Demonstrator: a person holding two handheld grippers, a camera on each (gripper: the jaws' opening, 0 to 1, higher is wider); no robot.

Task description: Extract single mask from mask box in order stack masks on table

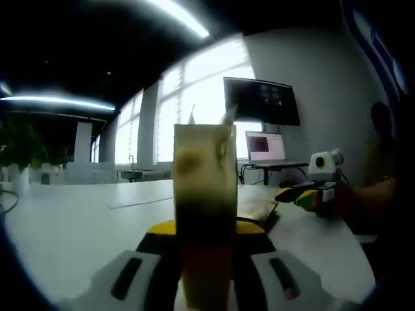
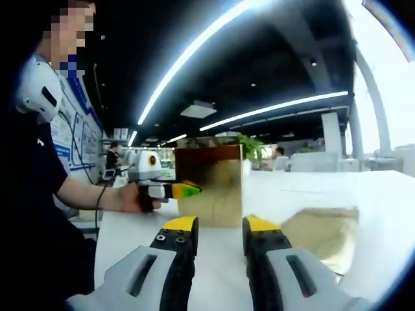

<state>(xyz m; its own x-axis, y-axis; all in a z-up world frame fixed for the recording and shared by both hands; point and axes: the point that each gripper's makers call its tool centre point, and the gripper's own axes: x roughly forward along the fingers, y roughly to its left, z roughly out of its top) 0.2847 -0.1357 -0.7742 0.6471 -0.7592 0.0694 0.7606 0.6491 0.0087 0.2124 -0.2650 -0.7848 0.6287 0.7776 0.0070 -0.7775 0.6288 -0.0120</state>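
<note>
The mask box (image 1: 205, 188), a tall tan carton, stands upright on the white table (image 1: 71, 227) right in front of the left gripper view's camera. My left gripper (image 1: 206, 228) is shut on it, one yellow-tipped jaw on each side. In the right gripper view the same box (image 2: 211, 184) stands just beyond my right gripper (image 2: 219, 228), which is open with nothing between its jaws. A hand holds the left gripper (image 2: 187, 190) against the box's left side. A flat tan pile of masks (image 2: 324, 230) lies on the table to the right of the box, also seen as the pile (image 1: 258, 210) beside the right gripper (image 1: 290, 194).
A person (image 2: 39, 194) stands at the table's left edge in the right gripper view. A laptop (image 1: 266, 148) and a wall monitor (image 1: 262, 100) sit beyond the table's far end. A potted plant (image 1: 23, 152) stands at the far left. The table (image 2: 389, 214) stretches away bare.
</note>
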